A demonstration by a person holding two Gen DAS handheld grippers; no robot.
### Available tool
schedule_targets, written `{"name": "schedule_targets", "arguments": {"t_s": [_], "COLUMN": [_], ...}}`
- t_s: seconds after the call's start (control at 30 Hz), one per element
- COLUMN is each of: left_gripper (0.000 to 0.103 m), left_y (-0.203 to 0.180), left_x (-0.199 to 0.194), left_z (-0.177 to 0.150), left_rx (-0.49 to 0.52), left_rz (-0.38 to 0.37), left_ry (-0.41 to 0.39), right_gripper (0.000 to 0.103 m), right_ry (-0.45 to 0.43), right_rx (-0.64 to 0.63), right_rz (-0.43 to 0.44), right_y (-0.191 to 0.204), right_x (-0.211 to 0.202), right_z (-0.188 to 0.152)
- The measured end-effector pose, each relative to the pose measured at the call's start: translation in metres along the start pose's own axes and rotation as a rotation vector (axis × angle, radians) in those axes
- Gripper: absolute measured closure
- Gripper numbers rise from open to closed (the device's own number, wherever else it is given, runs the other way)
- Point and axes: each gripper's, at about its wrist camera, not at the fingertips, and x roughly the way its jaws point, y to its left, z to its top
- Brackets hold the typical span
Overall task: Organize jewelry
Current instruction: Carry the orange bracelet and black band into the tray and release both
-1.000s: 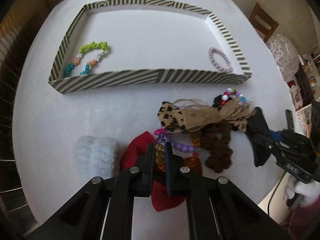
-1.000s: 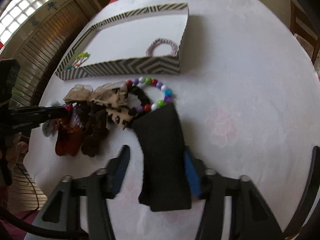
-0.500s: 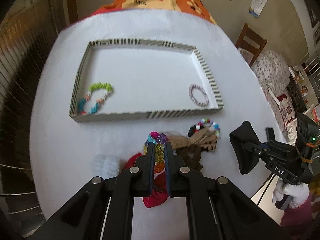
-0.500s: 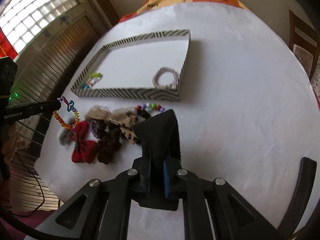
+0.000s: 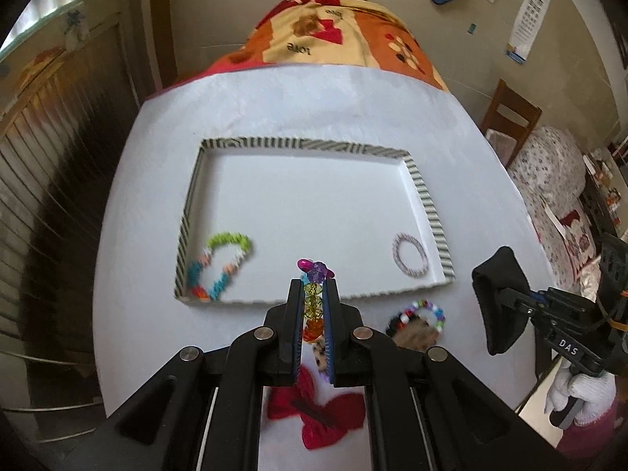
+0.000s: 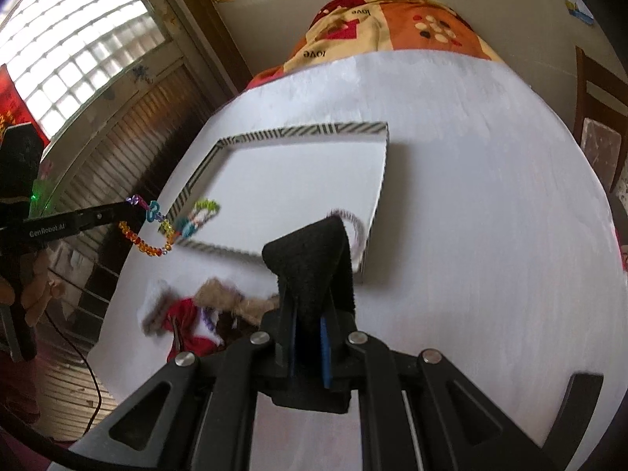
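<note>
Clamping a beaded bracelet (image 5: 313,294), left tool (image 5: 313,294) hovers above tray (image 5: 428,208); right tool (image 6: 310,314) pinches black band (image 6: 314,263).

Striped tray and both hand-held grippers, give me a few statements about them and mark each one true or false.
1. The left hand-held gripper is shut on a beaded bracelet. True.
2. The right hand-held gripper is open and holds nothing. False: it is shut on a black cloth band.
3. The striped tray holds two pieces, a multicolored bracelet at its left and a pinkish ring bracelet at its right. True.
4. The red bow lies inside the tray. False: it lies on the white table, nearer than the tray.
5. The black cloth band rests flat on the table. False: it is held up in the air.
</note>
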Motion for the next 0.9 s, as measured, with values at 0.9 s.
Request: {"name": "schedule_targets", "arguments": {"t_s": [0.9], "left_gripper": [0.103], "left_y": [0.058], "left_x": [0.101], "left_z": [0.095], "left_rx": [-0.108], "left_rz": [0.154], "left_ry": [0.071], "right_gripper": [0.094], "right_ry": [0.078], "right_rx": [0.005], "right_rz": [0.012], "right_y": [-0.021], "right_x": [0.117], "right_z": [0.108]}}
